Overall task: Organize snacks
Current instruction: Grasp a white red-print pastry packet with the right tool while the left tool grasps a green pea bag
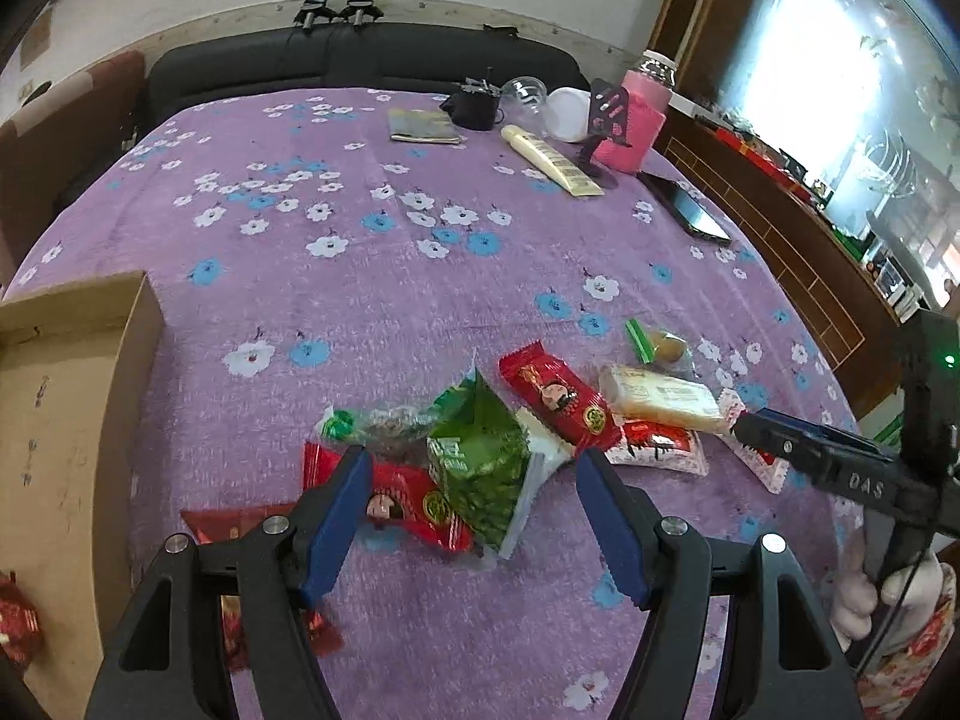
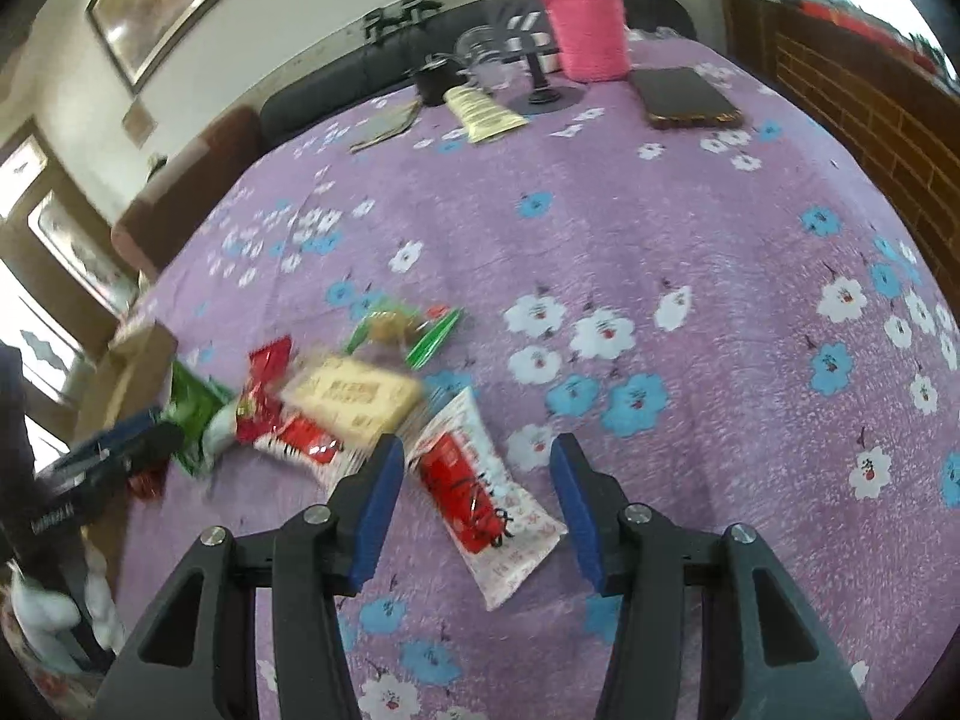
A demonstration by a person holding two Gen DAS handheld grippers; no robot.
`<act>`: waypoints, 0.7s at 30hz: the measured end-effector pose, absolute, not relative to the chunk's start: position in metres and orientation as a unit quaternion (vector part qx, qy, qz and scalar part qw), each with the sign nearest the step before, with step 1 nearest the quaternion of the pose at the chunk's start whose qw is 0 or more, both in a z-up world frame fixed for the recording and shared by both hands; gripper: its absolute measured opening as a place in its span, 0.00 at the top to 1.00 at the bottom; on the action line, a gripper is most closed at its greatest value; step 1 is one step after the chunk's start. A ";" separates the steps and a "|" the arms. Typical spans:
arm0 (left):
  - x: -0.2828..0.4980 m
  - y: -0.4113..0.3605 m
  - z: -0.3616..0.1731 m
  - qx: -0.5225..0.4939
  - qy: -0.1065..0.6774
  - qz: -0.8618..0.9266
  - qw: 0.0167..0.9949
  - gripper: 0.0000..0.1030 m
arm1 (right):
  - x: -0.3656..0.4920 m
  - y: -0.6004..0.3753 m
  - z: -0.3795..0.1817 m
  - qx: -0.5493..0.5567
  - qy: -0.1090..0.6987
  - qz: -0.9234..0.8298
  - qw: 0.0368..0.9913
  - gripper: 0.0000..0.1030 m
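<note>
A pile of snack packets lies on the purple flowered cloth (image 1: 390, 300). In the left wrist view my left gripper (image 1: 471, 462) is open over a green packet (image 1: 480, 456) and a red packet (image 1: 414, 501). Beyond lie another red packet (image 1: 558, 402), a yellow bar (image 1: 660, 399) and a red-and-white packet (image 1: 660, 450). The right gripper (image 1: 750, 426) comes in from the right. In the right wrist view my right gripper (image 2: 474, 450) is open around a red-and-white packet (image 2: 480, 498). The yellow bar (image 2: 354, 399) and green packet (image 2: 192, 408) lie left of it.
A cardboard box (image 1: 66, 420) stands at the left with red packets in it. At the far side are a pink bottle (image 1: 639, 120), a phone (image 1: 690, 207), a cream tube (image 1: 552, 159), a phone stand and a black pouch. A brick-patterned cabinet (image 1: 780, 252) borders the right.
</note>
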State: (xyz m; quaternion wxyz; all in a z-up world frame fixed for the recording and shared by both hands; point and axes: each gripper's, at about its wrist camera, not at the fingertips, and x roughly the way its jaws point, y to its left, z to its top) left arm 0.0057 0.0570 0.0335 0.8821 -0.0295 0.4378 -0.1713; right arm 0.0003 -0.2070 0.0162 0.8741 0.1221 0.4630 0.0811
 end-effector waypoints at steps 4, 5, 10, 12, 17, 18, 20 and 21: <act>0.010 0.051 0.032 0.001 0.431 -0.182 0.884 0.40 | -0.004 -0.195 0.015 0.089 0.460 0.074 0.880 0.52; 0.010 0.046 0.030 0.019 0.433 -0.186 0.882 0.65 | -0.004 -0.194 0.015 0.084 0.460 0.071 0.881 0.54; -0.004 0.040 0.030 0.037 0.430 -0.195 0.881 0.66 | -0.007 -0.196 0.013 0.089 0.461 0.074 0.880 0.75; -0.012 0.041 0.032 0.033 0.433 -0.203 0.878 0.66 | -0.009 -0.198 0.013 0.097 0.461 0.080 0.878 0.77; -0.042 0.044 0.037 0.022 0.440 -0.227 0.869 0.65 | -0.022 -0.204 0.012 0.131 0.467 0.111 0.867 0.78; -0.045 0.044 0.037 0.017 0.441 -0.231 0.867 0.65 | -0.024 -0.206 0.012 0.141 0.469 0.115 0.864 0.78; -0.048 0.043 0.036 0.012 0.442 -0.232 0.866 0.65 | -0.026 -0.211 0.010 0.161 0.470 0.120 0.859 0.78; -0.048 0.041 0.034 0.014 0.442 -0.230 0.867 0.64 | -0.027 -0.213 0.010 0.170 0.470 0.122 0.857 0.78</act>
